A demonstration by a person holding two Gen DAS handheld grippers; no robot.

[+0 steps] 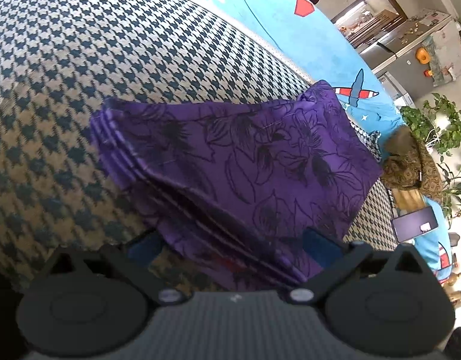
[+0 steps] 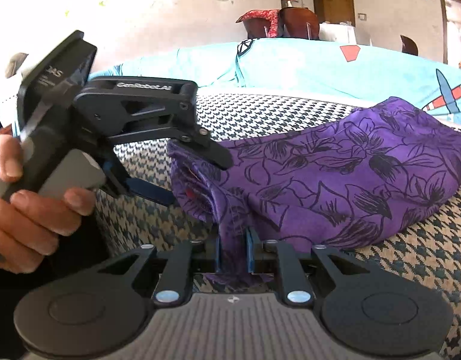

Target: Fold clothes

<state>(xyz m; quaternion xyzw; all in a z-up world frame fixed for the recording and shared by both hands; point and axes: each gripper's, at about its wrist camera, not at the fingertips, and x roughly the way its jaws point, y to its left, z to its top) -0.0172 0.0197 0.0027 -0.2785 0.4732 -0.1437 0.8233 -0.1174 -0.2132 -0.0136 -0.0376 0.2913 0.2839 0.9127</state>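
I'm looking at a houndstooth-covered cushion (image 1: 80, 60), black-and-cream weave, prob a sofa seat. Behind it runs a turquoise cover (image 1: 290, 36) w/ red/white/blue plane prints. Room beyond: wooden door (image 2: 332, 0), dark chairs w/ a red cloth (image 2: 260, 18) draped over one, leafy potted plants (image 1: 434, 126) at the far side of the left wrist view, plus a brown patterned bundle (image 1: 410, 168) at the sofa's end.

The purple floral garment (image 2: 335, 180) lies folded in a thick stack on the houndstooth. In the right wrist view its long axis runs left-right, the layered edges facing the left tongs (image 2: 197, 177), the far end bulging up toward the turquoise cover.

Right tongs (image 2: 233, 255): narrow, blue pads pinching a hanging flap of the purple fabric. Left tongs: wide apart, one finger over the stacked edge and the other low beside it, not clamped as far as I can tell. A hand (image 2: 26, 204) grips the left unit's handle. In the left wrist view, the layered edges fan out toward upper left; slightly blurred.
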